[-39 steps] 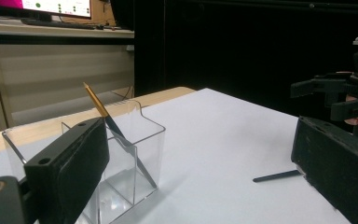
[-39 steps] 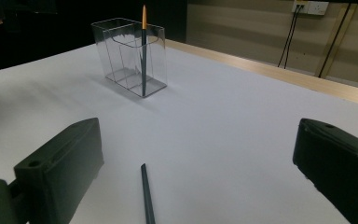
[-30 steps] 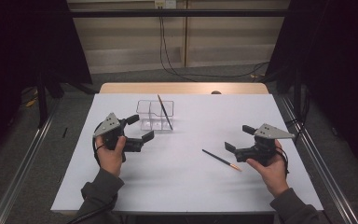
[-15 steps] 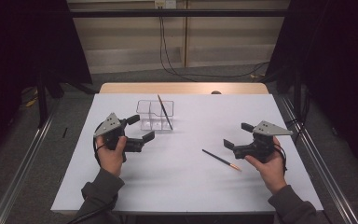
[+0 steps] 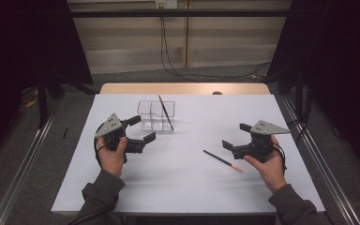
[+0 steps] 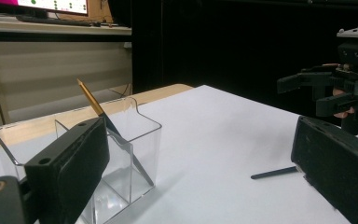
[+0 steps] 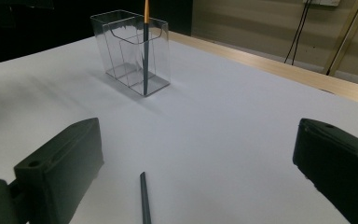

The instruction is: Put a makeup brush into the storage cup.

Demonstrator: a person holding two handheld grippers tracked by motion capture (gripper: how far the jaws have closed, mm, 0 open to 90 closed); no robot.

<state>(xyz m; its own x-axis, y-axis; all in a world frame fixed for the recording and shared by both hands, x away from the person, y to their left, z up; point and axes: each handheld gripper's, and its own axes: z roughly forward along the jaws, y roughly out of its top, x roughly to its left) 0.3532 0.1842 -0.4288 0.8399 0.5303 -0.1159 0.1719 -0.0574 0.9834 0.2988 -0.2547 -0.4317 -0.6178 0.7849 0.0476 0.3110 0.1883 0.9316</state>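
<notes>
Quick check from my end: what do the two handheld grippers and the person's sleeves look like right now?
Both grippers are black, each with two blocky, flat-faced jaws. The left gripper and right gripper each carry a grey three-cornered plate on top, dotted with small dark marks. A thin black cable loops by the left hand and another by the right hand. The person wears dark grey-green long sleeves with ribbed cuffs.
</notes>
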